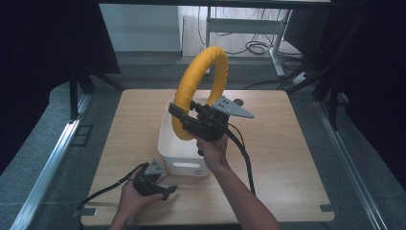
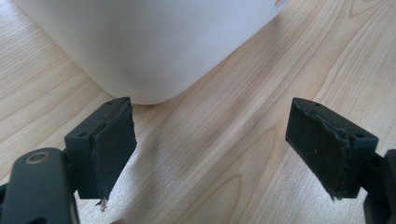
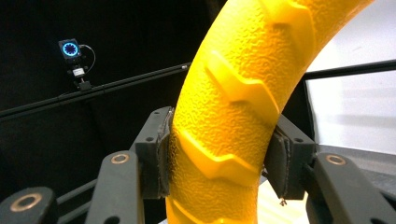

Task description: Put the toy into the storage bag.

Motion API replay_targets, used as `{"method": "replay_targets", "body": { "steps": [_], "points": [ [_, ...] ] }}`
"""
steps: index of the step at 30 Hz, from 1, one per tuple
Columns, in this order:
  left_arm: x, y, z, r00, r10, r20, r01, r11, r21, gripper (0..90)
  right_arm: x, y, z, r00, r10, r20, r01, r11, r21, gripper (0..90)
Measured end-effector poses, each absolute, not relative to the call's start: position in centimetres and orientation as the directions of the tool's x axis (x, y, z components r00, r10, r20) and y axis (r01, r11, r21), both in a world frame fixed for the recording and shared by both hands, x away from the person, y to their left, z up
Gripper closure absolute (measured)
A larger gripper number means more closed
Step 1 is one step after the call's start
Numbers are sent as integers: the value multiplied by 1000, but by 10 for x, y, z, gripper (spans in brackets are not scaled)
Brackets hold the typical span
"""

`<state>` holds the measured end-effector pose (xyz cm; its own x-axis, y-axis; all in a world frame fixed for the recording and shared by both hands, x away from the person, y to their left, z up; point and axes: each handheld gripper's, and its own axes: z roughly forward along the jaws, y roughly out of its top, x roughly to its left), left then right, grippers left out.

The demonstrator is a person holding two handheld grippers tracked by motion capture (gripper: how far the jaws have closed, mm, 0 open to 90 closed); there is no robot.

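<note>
We see the high view lit evenly from above: the wooden table is bright, the sides fall into near-black curtains, and detail is soft and low in resolution. In the left gripper view, the white bin glares pale and slightly blurred; soft shadows lie beneath it. In the right gripper view, the yellow ring is sharp and bright against a dark background.

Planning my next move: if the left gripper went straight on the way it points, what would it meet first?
Most likely the white bin: its rounded corner lies just ahead of the open left gripper, slightly off-centre. Depth is uncertain.
</note>
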<state>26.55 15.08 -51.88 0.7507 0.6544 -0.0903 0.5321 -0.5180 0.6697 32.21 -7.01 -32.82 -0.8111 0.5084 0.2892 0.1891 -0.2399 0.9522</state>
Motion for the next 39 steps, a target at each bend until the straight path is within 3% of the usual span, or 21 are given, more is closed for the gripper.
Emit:
{"method": "replay_targets", "body": {
  "steps": [39],
  "points": [
    [265,149,-520,750,653,-103,540,-515,666,162,321,-45,-370,-802,500,327,252,-213,944,477]
  ]
}}
